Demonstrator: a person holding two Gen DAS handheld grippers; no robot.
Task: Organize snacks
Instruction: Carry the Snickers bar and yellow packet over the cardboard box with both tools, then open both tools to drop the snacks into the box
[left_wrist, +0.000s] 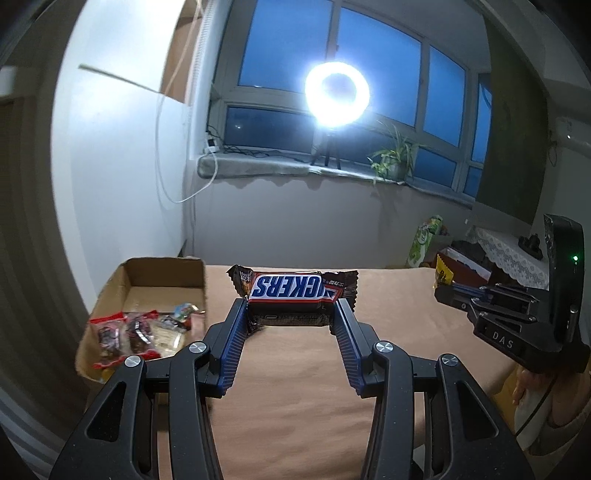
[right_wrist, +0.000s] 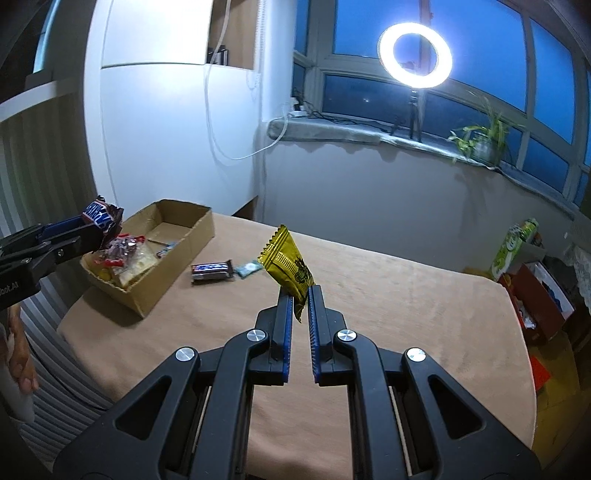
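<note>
Snacks in both grippers, box waiting at the table's left.
Left gripper (left_wrist: 291, 314) clamps a Snickers (left_wrist: 295, 291) by its ends; right gripper (right_wrist: 300, 295) pinches a yellow packet (right_wrist: 288, 264) by its edge. Both hang above the table (right_wrist: 369, 314); each should be carried over the box (right_wrist: 177, 243) and lowered past its wall before letting go.

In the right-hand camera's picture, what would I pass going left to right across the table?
Snickers bar held in the left gripper → cardboard box of snacks → second chocolate bar lying on the table → small pale packet → yellow packet pinched in the right gripper.
</note>
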